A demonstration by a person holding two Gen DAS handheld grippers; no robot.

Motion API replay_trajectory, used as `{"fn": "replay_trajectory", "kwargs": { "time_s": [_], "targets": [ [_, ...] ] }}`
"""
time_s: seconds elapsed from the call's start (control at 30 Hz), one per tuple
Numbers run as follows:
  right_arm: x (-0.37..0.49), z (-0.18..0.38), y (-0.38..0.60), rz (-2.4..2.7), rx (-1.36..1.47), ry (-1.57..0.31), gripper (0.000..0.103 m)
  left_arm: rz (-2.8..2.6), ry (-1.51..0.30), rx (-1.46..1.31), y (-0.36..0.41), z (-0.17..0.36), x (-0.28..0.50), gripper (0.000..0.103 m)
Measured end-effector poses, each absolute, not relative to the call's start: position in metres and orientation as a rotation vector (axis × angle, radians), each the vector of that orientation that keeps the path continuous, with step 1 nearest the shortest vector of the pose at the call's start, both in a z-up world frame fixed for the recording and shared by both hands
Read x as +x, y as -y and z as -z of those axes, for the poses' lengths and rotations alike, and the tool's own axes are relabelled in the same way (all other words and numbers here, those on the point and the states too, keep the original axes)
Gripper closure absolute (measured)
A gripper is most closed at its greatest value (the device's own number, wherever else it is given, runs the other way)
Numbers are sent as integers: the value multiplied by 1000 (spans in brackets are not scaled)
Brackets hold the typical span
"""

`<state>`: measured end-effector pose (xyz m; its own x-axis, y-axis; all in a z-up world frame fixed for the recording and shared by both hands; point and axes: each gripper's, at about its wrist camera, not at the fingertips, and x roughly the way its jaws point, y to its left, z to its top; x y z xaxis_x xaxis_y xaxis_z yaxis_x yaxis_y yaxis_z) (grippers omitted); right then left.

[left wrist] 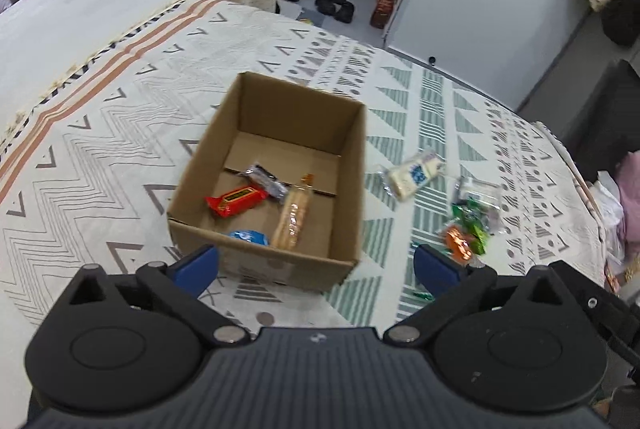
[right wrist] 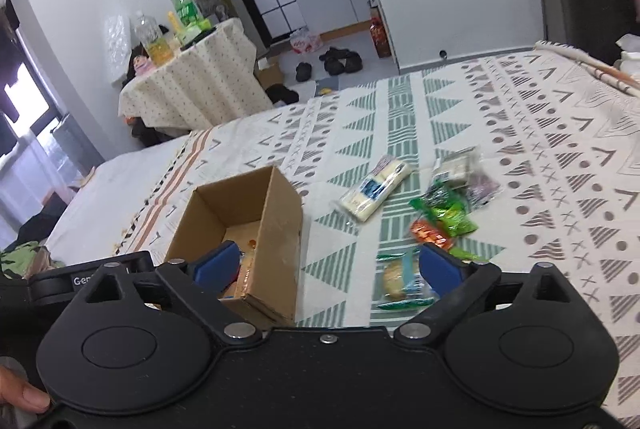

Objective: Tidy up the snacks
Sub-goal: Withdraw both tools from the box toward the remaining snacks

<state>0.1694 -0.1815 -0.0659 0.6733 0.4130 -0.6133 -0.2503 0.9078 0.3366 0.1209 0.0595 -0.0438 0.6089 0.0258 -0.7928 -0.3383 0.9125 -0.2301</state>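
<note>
Both grippers are hanging spread wide and empty above the patterned cloth (left wrist: pixel 100 157).
The left gripper (left wrist: pixel 316 267) is hovering over the cardboard box's (left wrist: pixel 192 169) near wall; the right gripper (right wrist: pixel 326 265) is gaping between box (right wrist: pixel 280 221) and loose snack pile (right wrist: pixel 448 209). Inside the box, a long biscuit pack (left wrist: pixel 292 217) is lying with its long axis running from the near wall toward the far wall, beside a red bar (left wrist: pixel 236 201).

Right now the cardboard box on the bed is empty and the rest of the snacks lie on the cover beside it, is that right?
Not quite: the cardboard box is not empty. The left wrist view shows several snacks inside it, among them a red packet and a long pale biscuit pack. The rest holds: other snacks, like the white packet, lie on the cover beside it.
</note>
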Motion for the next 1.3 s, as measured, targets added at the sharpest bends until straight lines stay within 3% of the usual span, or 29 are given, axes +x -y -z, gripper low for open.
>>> {"fn": "replay_trajectory", "kwargs": {
  "time_s": [0.7, 1.3],
  "targets": [
    [157, 64, 269, -299, 285, -729, 5, -168, -882, -350, 4, 34, 117, 0],
    [191, 82, 311, -293, 327, -750, 6, -115, -916, -358, 52, 59, 148, 0]
  ]
}}
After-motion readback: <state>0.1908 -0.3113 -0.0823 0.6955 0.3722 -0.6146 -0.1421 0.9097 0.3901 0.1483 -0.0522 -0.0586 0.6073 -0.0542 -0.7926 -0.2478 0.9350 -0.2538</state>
